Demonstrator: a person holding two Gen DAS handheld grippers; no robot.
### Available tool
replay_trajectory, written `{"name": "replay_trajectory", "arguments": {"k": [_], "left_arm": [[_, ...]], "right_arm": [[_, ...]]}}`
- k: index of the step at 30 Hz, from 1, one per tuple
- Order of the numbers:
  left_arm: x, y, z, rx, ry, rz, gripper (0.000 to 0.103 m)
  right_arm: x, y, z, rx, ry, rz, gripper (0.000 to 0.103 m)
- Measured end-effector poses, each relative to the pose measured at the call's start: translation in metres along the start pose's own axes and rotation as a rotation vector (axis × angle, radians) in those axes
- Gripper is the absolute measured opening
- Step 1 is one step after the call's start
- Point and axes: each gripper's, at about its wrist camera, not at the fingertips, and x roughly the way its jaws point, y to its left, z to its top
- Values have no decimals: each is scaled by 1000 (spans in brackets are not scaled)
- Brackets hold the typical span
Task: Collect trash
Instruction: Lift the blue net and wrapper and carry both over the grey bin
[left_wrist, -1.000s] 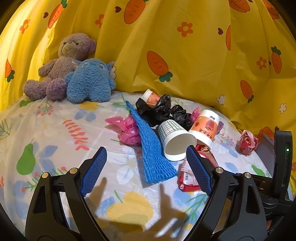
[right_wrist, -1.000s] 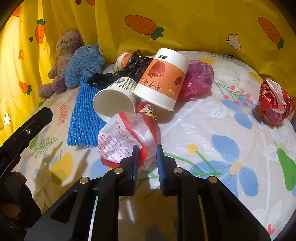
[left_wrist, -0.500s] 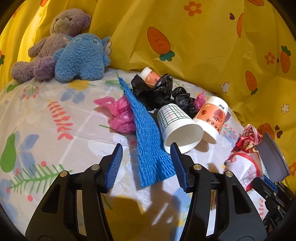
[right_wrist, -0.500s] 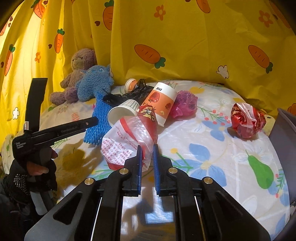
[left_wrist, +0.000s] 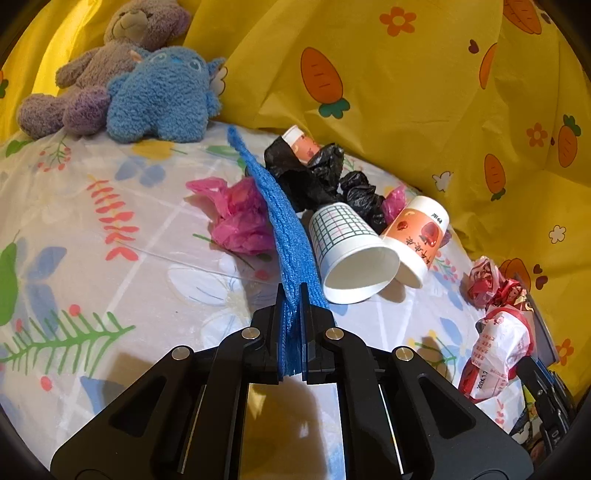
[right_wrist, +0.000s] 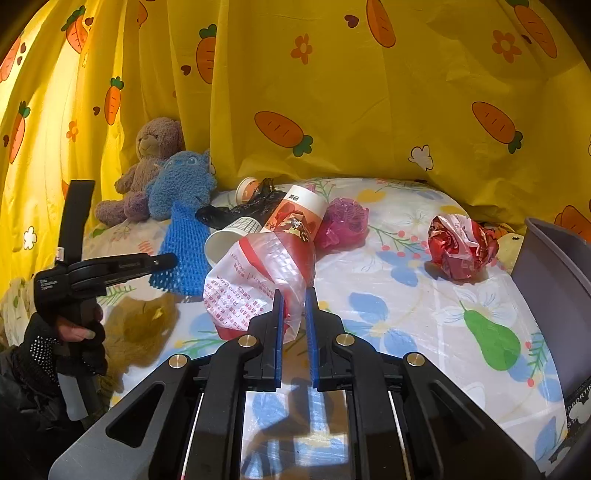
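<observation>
My left gripper (left_wrist: 292, 295) is clamped on the near end of the blue foam net sleeve (left_wrist: 291, 236), both blue pads pressed flat against it with the foam bunched between them. From the pinch, the sleeve runs away from me across the flowered tablecloth (left_wrist: 110, 258) toward the blue plush toy (left_wrist: 162, 96), which leans against the purple teddy bear (left_wrist: 107, 66) at the yellow carrot-print curtain (left_wrist: 406, 92). Just left of the sleeve lies a crumpled pink plastic bag (left_wrist: 240, 218), touching its edge. Just right of it a white paper cup with a green grid (left_wrist: 351, 251) lies on its side, mouth toward me, with an orange printed paper cup (left_wrist: 417, 236) tipped against it. Behind those two sits a wad of black plastic bag (left_wrist: 317, 177) and a second small orange cup (left_wrist: 299, 142).

My right gripper (right_wrist: 294, 306) grips a red and white plastic bag (right_wrist: 258, 280) by a thin fold of film, the jaws nearly together on it. The bag hangs off the fingertips, bulging up and to the left, raised above the cloth. Farther right, apart from everything else, a red crumpled wrapper (right_wrist: 458, 247) lies on the cloth, and the rim of a grey bin (right_wrist: 554, 273) shows at the right edge. In the right wrist view, my gloved left hand (right_wrist: 62, 343) shows at the lower left.
</observation>
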Motion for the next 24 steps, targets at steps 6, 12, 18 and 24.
{"name": "replay_trajectory", "arguments": {"k": [6, 12, 18, 24], "left_arm": [[-68, -27, 6, 71, -168, -43, 5], [-95, -69, 8, 169, -242, -120, 5], [-89, -116, 3, 246, -222, -209, 5], [-77, -183, 0, 348, -194, -349, 5]], "right_arm": [[-15, -10, 2, 24, -55, -27, 12], [-31, -21, 6, 44, -106, -67, 12], [-50, -36, 11, 54, -154, -128, 12], [-79, -71, 22, 83, -215, -277, 12]]}}
